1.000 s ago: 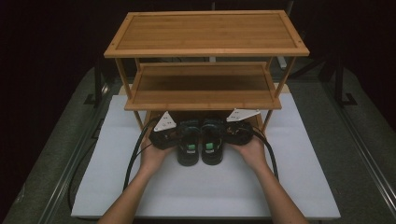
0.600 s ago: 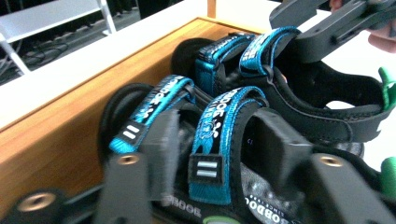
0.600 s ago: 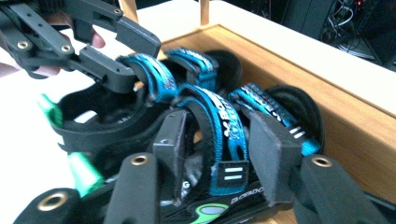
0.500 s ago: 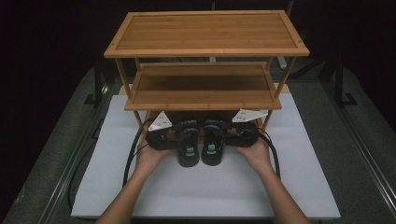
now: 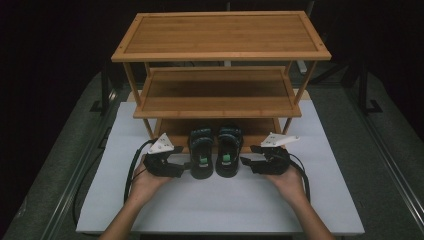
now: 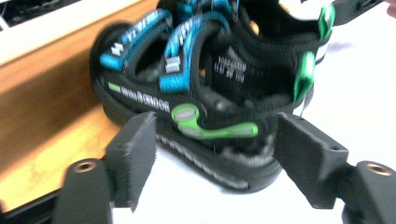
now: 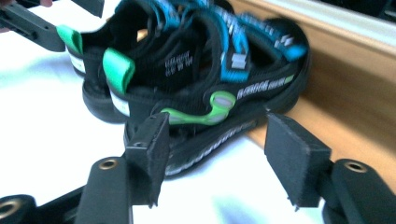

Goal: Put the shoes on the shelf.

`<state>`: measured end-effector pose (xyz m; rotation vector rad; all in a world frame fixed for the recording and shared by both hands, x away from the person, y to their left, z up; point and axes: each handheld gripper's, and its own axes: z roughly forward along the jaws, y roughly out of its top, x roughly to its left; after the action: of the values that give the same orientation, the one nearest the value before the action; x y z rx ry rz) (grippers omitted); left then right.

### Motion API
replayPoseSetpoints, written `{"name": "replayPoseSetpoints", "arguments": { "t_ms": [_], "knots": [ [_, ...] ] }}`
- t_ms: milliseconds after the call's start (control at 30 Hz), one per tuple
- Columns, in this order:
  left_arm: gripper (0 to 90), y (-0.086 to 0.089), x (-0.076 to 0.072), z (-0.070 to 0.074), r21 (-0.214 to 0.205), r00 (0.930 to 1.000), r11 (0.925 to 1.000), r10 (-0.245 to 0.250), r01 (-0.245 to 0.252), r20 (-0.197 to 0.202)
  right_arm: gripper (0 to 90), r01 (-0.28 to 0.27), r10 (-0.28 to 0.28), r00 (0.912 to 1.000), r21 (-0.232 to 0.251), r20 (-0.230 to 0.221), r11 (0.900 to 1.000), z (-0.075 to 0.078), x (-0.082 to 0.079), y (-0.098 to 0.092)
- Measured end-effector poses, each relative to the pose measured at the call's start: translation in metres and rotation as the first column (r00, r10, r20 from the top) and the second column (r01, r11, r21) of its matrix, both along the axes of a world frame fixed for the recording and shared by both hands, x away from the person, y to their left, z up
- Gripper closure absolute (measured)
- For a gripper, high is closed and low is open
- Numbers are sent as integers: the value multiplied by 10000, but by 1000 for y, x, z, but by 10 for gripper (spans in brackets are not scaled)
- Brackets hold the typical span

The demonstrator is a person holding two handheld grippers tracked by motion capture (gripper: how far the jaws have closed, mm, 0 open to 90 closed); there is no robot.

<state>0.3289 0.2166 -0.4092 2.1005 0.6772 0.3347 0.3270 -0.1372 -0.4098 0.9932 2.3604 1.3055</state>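
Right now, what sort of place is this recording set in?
Probably a staged recording bench, not a home: a bamboo shoe rack and sandals on a white mat, with dark surroundings.

Bamboo shelf rack (image 5: 220,95), white mat (image 5: 215,200)

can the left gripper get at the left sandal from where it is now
Probably yes. The left gripper sits right beside the left sandal, jaws open toward its outer side with nothing between. In the left gripper view the sole lies just beyond the open pads.

White mat (image 5: 220,200) carries bamboo rack (image 5: 220,95) and two sandals (image 5: 215,152).
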Motion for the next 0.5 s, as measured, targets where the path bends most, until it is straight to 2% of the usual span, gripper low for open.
{"name": "replayPoseSetpoints", "arguments": {
  "t_ms": [167, 300, 500],
  "knots": [
    [190, -7, -5, -16, 431, 9994, 9990, -89, 103, -339, 315, -178, 162, 9988, -347, -468, 9992, -15, -5, 10],
    [165, -15, -5, -27, 903, 9983, 9956, -188, 237, -543, 284, -318, 271, 9969, -635, -743, 9975, -26, -7, 22],
    [137, -25, -4, -35, 1502, 9990, 9886, -71, 137, -446, 271, -406, 298, 9954, -1190, -912, 9921, -36, -8, 37]
  ]
}}
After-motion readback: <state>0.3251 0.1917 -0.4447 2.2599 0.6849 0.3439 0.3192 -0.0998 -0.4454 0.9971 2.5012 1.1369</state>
